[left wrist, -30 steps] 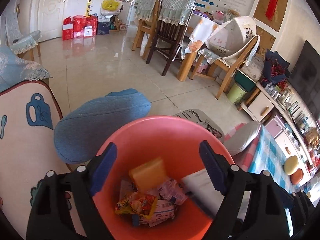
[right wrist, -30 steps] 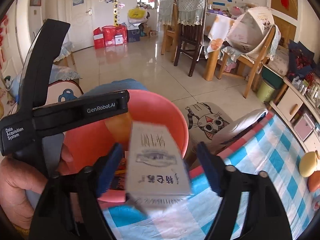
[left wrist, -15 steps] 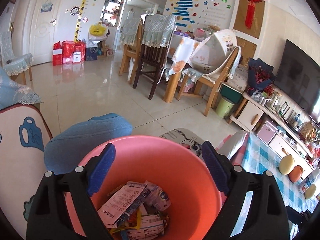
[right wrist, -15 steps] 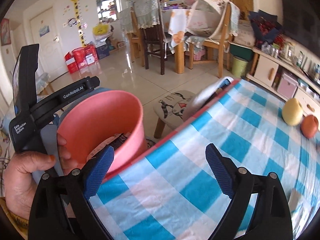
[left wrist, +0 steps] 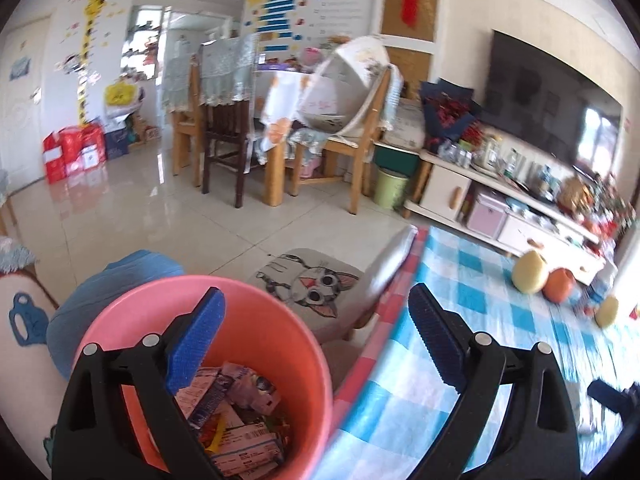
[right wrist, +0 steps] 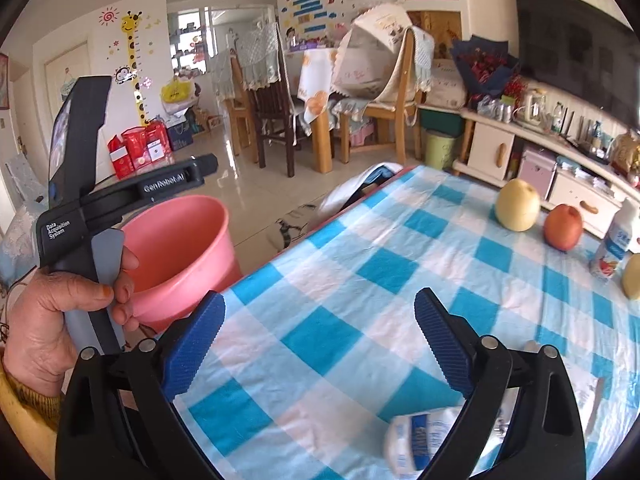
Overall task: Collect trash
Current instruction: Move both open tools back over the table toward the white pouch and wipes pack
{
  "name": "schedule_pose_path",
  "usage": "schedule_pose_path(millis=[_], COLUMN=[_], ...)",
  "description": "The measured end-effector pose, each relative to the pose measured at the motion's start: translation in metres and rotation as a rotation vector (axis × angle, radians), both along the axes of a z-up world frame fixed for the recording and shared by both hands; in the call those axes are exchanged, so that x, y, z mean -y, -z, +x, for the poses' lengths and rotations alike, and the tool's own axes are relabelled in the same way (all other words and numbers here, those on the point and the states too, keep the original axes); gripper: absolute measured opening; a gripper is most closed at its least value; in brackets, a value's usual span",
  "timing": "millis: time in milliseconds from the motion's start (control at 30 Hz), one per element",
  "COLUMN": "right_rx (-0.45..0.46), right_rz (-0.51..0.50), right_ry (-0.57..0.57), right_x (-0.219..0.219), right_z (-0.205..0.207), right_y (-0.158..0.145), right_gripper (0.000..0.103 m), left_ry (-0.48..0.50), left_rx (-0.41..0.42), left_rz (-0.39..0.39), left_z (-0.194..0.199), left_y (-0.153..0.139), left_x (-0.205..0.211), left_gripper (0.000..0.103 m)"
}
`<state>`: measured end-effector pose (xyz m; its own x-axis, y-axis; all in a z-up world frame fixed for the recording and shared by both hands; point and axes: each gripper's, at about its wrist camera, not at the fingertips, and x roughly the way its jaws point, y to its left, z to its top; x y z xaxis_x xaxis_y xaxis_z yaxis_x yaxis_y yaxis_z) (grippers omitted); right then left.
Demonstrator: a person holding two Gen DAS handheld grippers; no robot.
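A pink bucket [left wrist: 264,320] stands beside the table's left edge, with several wrappers and small boxes [left wrist: 236,424] inside. It also shows in the right wrist view [right wrist: 180,248]. My left gripper [left wrist: 316,340] is open and empty above the bucket's right rim. My right gripper [right wrist: 320,344] is open and empty over the blue checked tablecloth [right wrist: 360,272]. A white and blue wrapper [right wrist: 420,440] lies on the cloth just below and right of it. The left gripper's body [right wrist: 92,208] shows in the right wrist view, held over the bucket.
A pear [right wrist: 516,204], an orange fruit [right wrist: 564,226] and a small bottle [right wrist: 612,248] stand at the table's far right. A cat-print stool [left wrist: 308,284] and a blue cushion [left wrist: 120,280] sit beside the bucket. Chairs and a TV cabinet lie beyond.
My right gripper let a printed box fall into the bucket, then swung right over the table. My left gripper swung right, from over the bucket's middle toward its right rim and the table.
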<state>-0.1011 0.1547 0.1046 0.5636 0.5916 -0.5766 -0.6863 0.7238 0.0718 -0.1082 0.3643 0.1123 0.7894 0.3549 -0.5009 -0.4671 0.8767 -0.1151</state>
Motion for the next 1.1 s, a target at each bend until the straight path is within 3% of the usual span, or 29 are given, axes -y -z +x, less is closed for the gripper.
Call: schedule_pose_path(millis=[233,600,800,1100], right_rx=[0.006,-0.054,-0.039,-0.058], right_rz=[0.031,0.102,0.104,0.015], right_ry=[0.041,0.051,0.076,0.054], right_x=[0.047,0.127,0.166,0.203], right_z=[0.004,0.016,0.024,0.038], right_y=[-0.002,-0.001,-0.002,0.003], right_gripper=[0.098,0.098,0.098,0.098], left_ry=[0.192,0.482,0.609,0.839], left_rx=[-0.062,-0.101,-0.172,-0.28], left_rz=[0.088,0.063,0.035,0.05], left_z=[0.016,0.022,0.021,0.006], left_y=[0.002,0.02,0.038,0.063], left_x=[0.054,0.12,0.158,0.219], left_gripper=[0.093,0.093,0.093,0.093])
